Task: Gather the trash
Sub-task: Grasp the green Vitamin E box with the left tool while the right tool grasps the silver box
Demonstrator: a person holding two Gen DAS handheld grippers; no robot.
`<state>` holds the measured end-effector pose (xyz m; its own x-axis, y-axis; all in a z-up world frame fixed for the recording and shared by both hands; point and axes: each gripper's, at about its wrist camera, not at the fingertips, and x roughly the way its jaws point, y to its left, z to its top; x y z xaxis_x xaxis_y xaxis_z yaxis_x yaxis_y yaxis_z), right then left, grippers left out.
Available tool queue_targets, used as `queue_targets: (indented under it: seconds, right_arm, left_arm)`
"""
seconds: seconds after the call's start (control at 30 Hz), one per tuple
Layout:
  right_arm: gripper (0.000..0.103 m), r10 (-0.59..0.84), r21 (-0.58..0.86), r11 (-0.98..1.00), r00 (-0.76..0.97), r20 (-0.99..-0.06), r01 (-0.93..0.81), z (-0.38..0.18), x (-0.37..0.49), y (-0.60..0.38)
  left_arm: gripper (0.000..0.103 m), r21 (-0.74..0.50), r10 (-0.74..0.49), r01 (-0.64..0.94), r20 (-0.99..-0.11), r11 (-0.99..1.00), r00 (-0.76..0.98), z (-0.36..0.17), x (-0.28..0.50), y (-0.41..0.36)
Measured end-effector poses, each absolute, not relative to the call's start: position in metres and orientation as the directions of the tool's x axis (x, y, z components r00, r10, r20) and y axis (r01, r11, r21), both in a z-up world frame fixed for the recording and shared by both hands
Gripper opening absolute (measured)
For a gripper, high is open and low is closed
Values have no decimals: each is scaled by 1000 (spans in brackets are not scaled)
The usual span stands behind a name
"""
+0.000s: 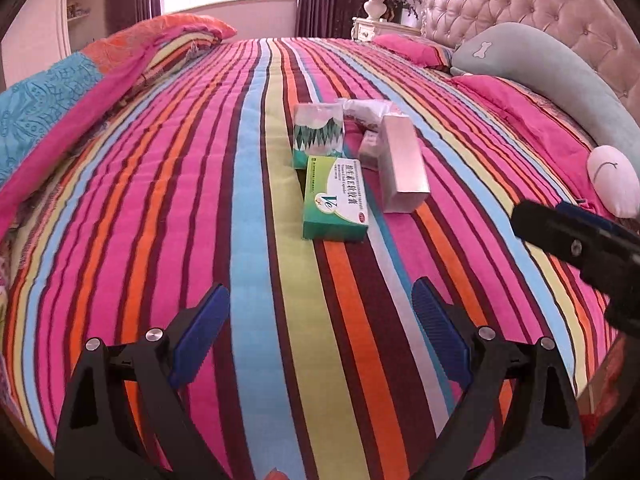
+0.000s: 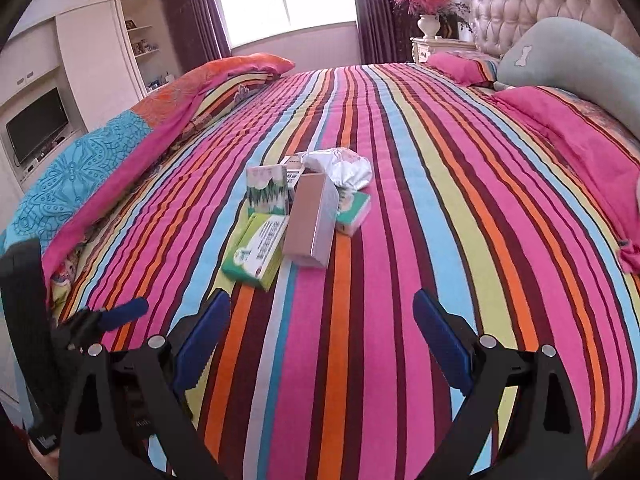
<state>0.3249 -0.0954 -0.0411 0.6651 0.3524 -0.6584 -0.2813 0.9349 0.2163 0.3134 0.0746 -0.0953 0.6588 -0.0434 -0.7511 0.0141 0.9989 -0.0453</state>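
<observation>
A small pile of trash lies mid-bed on the striped bedspread (image 1: 260,240). It holds a green medicine box (image 1: 335,200), a long silver-pink box (image 1: 402,164), a tissue pack with a green tree print (image 1: 318,136) and a crumpled white wrapper (image 1: 368,110). My left gripper (image 1: 320,336) is open and empty, short of the green box. The right wrist view shows the same green box (image 2: 258,256), silver-pink box (image 2: 312,220), tissue pack (image 2: 268,192), wrapper (image 2: 340,168) and a small green-and-white pack (image 2: 354,212). My right gripper (image 2: 320,340) is open and empty, below the pile.
A folded quilt (image 1: 80,92) runs along the bed's left side. Pink pillows (image 1: 520,108), a grey bone-print cushion (image 1: 552,76) and a white round cushion (image 1: 612,184) lie by the tufted headboard (image 1: 540,4). A television (image 2: 36,128) stands at far left.
</observation>
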Motion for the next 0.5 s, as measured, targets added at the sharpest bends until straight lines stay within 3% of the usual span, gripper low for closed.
queue_targets:
  seconds: [0.23,0.5]
  right_arm:
    - [88,350,236,936,628,-695,-261,-56,373,-79]
    - [88,294,166,951,605,-740,-260,-69,414,-53]
  left_arm:
    - [90,-23,-30,19,-765,1000,643,-111,350,72]
    - [90,-59,-45,-3,-782,998,621,-125,385,75]
